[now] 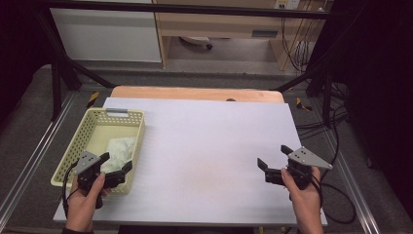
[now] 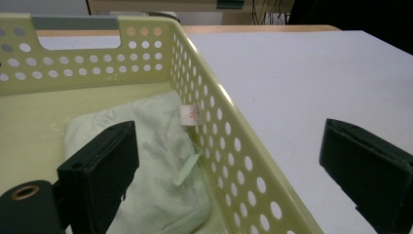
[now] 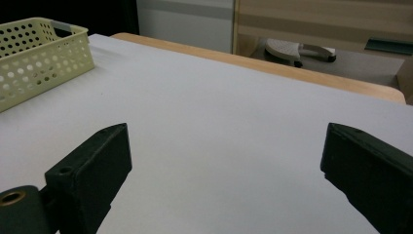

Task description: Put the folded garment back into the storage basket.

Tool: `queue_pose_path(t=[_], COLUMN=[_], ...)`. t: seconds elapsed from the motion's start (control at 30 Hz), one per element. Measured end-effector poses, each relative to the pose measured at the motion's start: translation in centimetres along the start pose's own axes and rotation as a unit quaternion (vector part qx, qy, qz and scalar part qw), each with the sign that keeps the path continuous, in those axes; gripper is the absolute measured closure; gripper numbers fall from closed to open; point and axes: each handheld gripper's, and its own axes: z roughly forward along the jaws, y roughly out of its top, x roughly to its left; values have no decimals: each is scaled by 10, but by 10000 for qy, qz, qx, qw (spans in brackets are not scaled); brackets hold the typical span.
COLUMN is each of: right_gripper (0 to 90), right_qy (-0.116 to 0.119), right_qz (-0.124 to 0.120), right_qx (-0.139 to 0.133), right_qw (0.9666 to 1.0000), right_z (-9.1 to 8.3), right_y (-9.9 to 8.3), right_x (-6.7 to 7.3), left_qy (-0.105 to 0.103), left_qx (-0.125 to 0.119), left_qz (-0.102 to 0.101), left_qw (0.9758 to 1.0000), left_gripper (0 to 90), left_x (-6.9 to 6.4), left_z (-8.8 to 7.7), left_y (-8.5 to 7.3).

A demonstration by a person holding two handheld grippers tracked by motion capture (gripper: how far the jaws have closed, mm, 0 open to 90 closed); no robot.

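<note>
A pale yellow perforated basket stands at the table's left side, also seen as the basket and the basket. A folded pale green cloth lies inside it, the cloth showing a small white label. My left gripper is open over the basket's near right corner, its jaws straddling the basket's right wall. My left gripper holds nothing. My right gripper is open above the bare white table surface at the right, and my right gripper has nothing between its jaws.
A white sheet covers the wooden table. Black frame bars and cables run around the table's sides. A cabinet and shelving stand beyond the far edge.
</note>
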Motion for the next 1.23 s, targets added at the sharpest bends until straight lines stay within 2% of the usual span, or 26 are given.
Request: queue_pose_path(t=[0.17,0.3,0.4,0.5,0.73,0.93,1.03,1.1,1.17,1.23], right_gripper=[43,39,33,28,27,24,27,29,31,31], right_qy=[74,45,112,108,273,461,635,706,704,648], right_qz=[281,341,388,318,123,115,117,80,52,73], right_qx=[-48,-13,-60,-47,386,433,475,513,509,504], right_qw=[9996,9994,9992,9994,9988,9979,9968,9962,9962,9966], right_z=[-5,-8,-9,-7,15,36,50,58,63,62], right_y=[-17,-28,-33,-37,-50,-50,-49,-47,-45,-43], right_x=[2,2,5,8,18,25,28,31,33,32], left_qy=[10,-29,-30,-22,-45,24,11,-22,-141,-242], left_qx=[-18,-28,-26,-22,-34,-65,-89,-106,-143,-297], left_qz=[-45,-37,-35,-8,29,-14,8,49,93,228], left_qw=[10000,10000,10000,10000,10000,10000,10000,9999,9998,9990], left_gripper=[73,73,73,73,78,72,72,72,76,78], left_x=[1,0,0,0,-1,-2,-3,-6,-11,-22], left_z=[0,0,0,0,0,-2,-3,-3,-4,-6], left_y=[0,0,0,0,0,0,0,1,5,11])
